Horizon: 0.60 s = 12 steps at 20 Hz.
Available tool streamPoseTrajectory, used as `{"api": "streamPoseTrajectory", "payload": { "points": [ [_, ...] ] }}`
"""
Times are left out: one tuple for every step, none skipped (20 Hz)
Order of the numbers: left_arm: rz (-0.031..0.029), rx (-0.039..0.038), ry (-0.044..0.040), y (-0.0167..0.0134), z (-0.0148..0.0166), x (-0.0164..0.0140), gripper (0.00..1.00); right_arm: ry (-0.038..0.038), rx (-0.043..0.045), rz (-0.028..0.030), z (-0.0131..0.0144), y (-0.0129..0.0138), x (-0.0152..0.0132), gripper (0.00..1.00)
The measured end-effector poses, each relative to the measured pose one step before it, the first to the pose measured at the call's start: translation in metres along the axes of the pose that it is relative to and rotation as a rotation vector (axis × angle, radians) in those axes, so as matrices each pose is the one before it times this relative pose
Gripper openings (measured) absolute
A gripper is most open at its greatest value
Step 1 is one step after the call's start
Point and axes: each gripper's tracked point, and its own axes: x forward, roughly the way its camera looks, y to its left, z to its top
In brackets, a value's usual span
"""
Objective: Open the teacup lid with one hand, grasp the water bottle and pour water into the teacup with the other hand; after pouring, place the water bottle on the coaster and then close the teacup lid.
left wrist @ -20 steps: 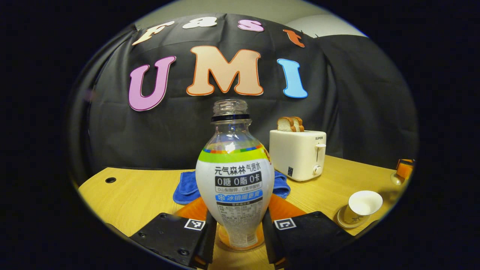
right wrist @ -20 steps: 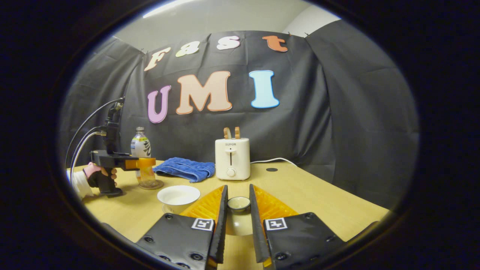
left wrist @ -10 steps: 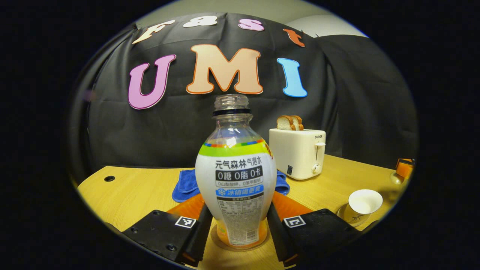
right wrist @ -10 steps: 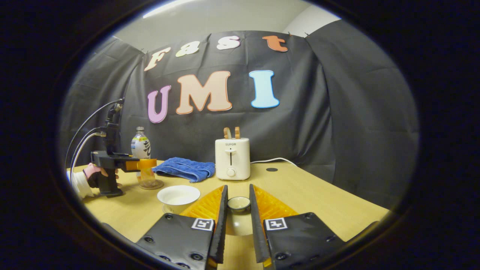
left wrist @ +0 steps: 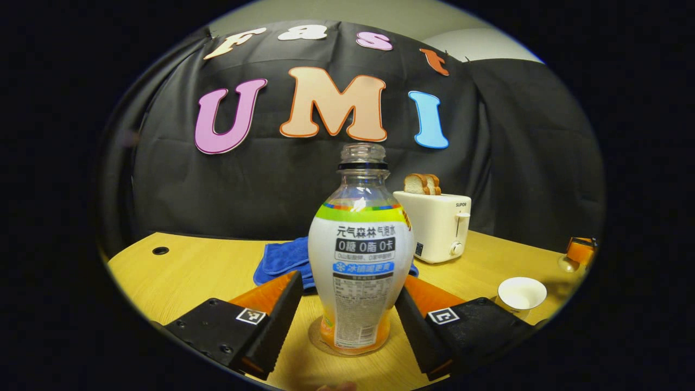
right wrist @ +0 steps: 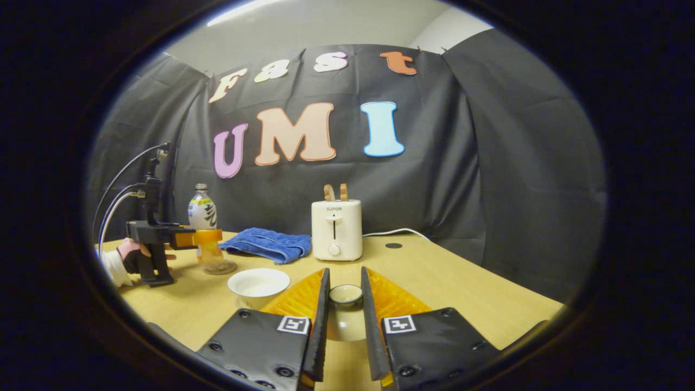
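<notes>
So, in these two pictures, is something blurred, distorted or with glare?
Left gripper view: sharp; a small glare spot sits on the water bottle, and the table edge bows from the fisheye. Right gripper view: even light; the lid is sharp.

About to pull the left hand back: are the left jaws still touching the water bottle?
Apart. The left gripper view shows the left gripper open, with bare table between each jaw and the water bottle standing on its coaster.
</notes>
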Motion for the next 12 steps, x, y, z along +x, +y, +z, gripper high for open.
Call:
{"api": "streamPoseTrajectory", "payload": {
  "points": [
    [-0.00322,0.00672,-0.00048,0.00111,-0.00068,-0.00493,0.92,-0.00002,-0.00013,0.00001,-0.00013,0.00001,0.00022,0.35],
    [-0.00467,0.00500,0.00109,-0.00036,-0.00104,-0.00363,0.92,0.00002,0.00009,-0.00013,-0.00005,0.00004,-0.00008,0.35],
    [-0.00435,0.00610,-0.00466,-0.00244,-0.00092,-0.00450,0.92,-0.00031,-0.00025,-0.00172,-0.00013,-0.00027,0.00002,0.35],
    [-0.00065,0.00692,-0.00302,-0.00146,-0.00030,-0.00447,0.94,0.00016,0.00013,-0.00242,0.00053,-0.00086,-0.00058,0.35],
    [-0.00192,0.00388,-0.00070,-0.00054,-0.00123,-0.00054,0.93,-0.00048,-0.00015,-0.00037,-0.00038,0.00001,-0.00011,0.36],
    [-0.00302,0.00085,0.00331,-0.00172,-0.00100,-0.00103,0.93,0.00004,0.00000,-0.00013,0.00049,0.00011,0.00010,0.35],
    [-0.00233,0.00198,-0.00124,-0.00076,-0.00012,-0.00044,0.93,0.00025,-0.00007,-0.00094,-0.00053,-0.00047,-0.00027,0.35],
    [-0.00066,0.00290,0.00262,-0.00039,0.00033,0.00048,0.94,-0.00005,0.00003,-0.00013,0.00062,-0.00019,-0.00015,0.35],
    [-0.00070,0.00057,0.00336,-0.00098,-0.00130,-0.00124,0.92,0.00008,-0.00008,0.00004,-0.00051,0.00023,0.00043,0.35],
    [-0.00163,-0.00172,-0.00147,-0.00112,-0.00027,-0.00076,0.93,0.00020,-0.00003,0.00001,0.00024,0.00002,0.00012,0.35],
    [-0.00242,-0.00014,-0.00374,-0.00146,0.00147,-0.00213,0.94,-0.00015,-0.00012,0.00021,-0.00036,-0.00019,-0.00028,0.35],
    [-0.00362,0.00165,-0.00321,-0.00220,0.00039,-0.00236,0.94,0.00075,-0.00008,0.00014,0.00026,0.00016,0.00038,0.35]
  ]
}}
